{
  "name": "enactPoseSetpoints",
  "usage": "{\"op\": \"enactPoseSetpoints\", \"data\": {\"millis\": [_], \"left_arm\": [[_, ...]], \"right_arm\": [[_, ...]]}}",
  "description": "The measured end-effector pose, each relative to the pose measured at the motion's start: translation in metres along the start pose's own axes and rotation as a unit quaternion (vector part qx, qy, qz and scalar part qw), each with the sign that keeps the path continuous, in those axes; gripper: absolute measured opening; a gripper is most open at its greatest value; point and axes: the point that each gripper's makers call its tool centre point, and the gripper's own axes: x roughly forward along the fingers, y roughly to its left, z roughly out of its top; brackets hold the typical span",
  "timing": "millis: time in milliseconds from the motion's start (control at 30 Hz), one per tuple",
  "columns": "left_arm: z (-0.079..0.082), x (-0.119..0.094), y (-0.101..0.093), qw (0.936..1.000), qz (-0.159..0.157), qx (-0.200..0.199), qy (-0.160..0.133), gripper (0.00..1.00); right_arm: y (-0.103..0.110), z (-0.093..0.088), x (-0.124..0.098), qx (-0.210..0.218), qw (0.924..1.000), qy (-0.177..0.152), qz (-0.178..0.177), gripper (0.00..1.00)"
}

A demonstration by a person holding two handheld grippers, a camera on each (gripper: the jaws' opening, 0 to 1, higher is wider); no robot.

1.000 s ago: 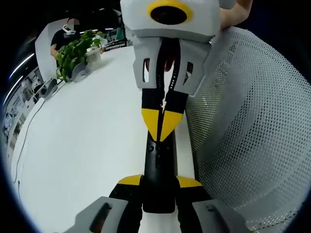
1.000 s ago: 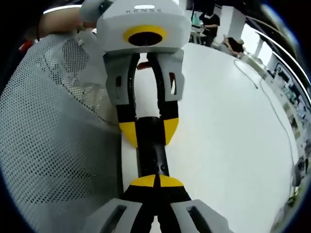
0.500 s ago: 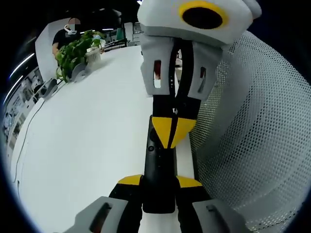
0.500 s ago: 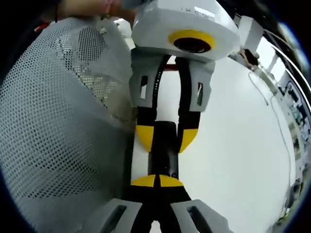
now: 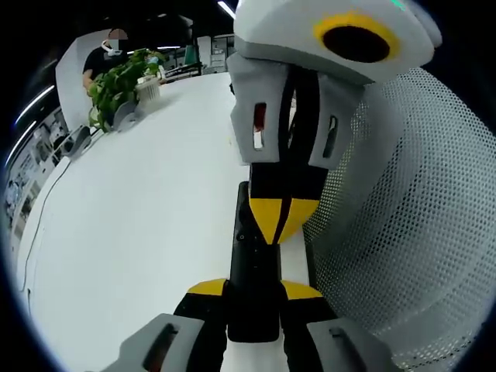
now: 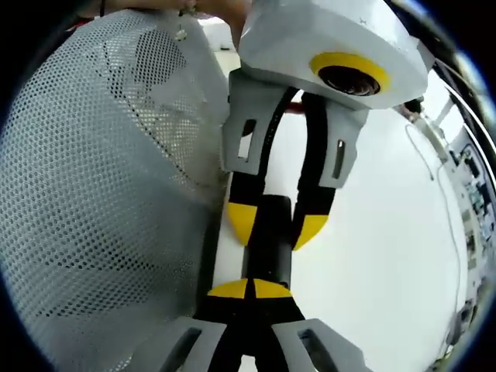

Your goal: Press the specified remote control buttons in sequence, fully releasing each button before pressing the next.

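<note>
A black remote control (image 5: 249,256) lies lengthwise between my left gripper's (image 5: 254,289) yellow-tipped jaws, which are shut on its near end. My right gripper (image 5: 283,221) comes in from the top with its yellow tips together, resting on the remote's upper face close to a small round button. In the right gripper view, my right gripper (image 6: 249,288) is shut at the bottom with its tips against the remote (image 6: 271,256). The left gripper (image 6: 276,225) faces it from above and clamps the remote's sides.
The white table (image 5: 132,217) stretches away to the left, with a potted plant (image 5: 116,85) and a seated person (image 5: 105,54) at its far end. A white mesh chair back (image 5: 403,232) stands right beside the remote and shows again as mesh (image 6: 101,194) on the left.
The two grippers have come closer together. The right gripper's shut tips have slid along the remote toward the left gripper's hold. The left gripper still clamps the remote.
</note>
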Motion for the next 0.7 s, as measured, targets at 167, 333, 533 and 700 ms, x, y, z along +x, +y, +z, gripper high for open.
{"op": "enactPoseSetpoints", "data": {"millis": [167, 333, 533, 700], "left_arm": [[0.0, 0.0, 0.0, 1.0, 0.0, 0.0, 0.0, 0.26], [0.0, 0.0, 0.0, 1.0, 0.0, 0.0, -0.003, 0.26], [0.0, 0.0, 0.0, 1.0, 0.0, 0.0, -0.003, 0.26], [0.0, 0.0, 0.0, 1.0, 0.0, -0.001, -0.004, 0.26]], "right_arm": [[0.001, 0.0, 0.0, -0.012, 0.9999, 0.004, -0.008, 0.0], [0.0, 0.001, -0.003, 0.051, 0.9984, -0.019, 0.015, 0.0], [-0.016, -0.001, -0.009, 0.066, 0.9976, -0.018, -0.015, 0.0], [-0.018, -0.003, -0.006, 0.067, 0.9976, -0.012, -0.011, 0.0]]}}
